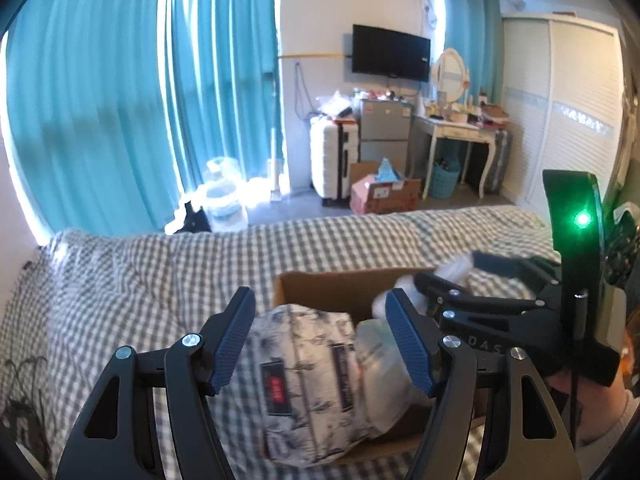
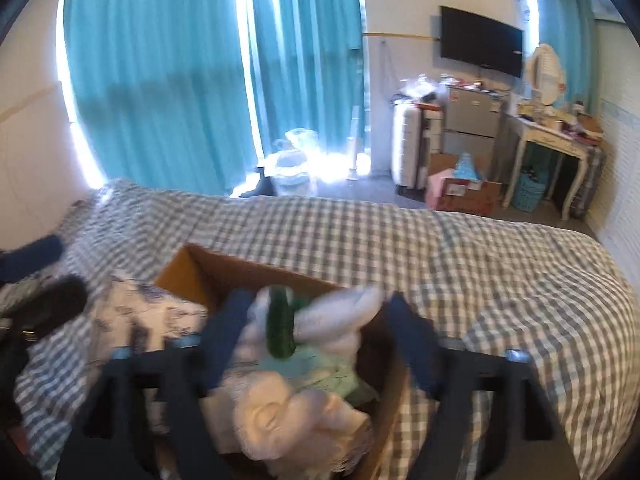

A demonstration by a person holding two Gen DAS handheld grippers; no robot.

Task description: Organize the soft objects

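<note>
A printed pouch (image 1: 304,380) is framed between the wide-spread left hand-held gripper (image 1: 324,344); the right hand-held gripper (image 2: 316,340) (blurred) is spread wide above a plush rabbit (image 2: 296,408) in the box (image 2: 192,276).

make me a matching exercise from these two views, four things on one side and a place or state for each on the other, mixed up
Column 1:
1. patterned pouch
2. cardboard box
3. white plush toy
4. left claw

Column 2:
A. lies inside the box, in front of the right claw
B. open, its fingers on either side of the pouch
C. sits on the checked bedspread
D. hangs over the box's near left rim

Pairs: 1-D, 2-C, 3-A, 4-B
</note>
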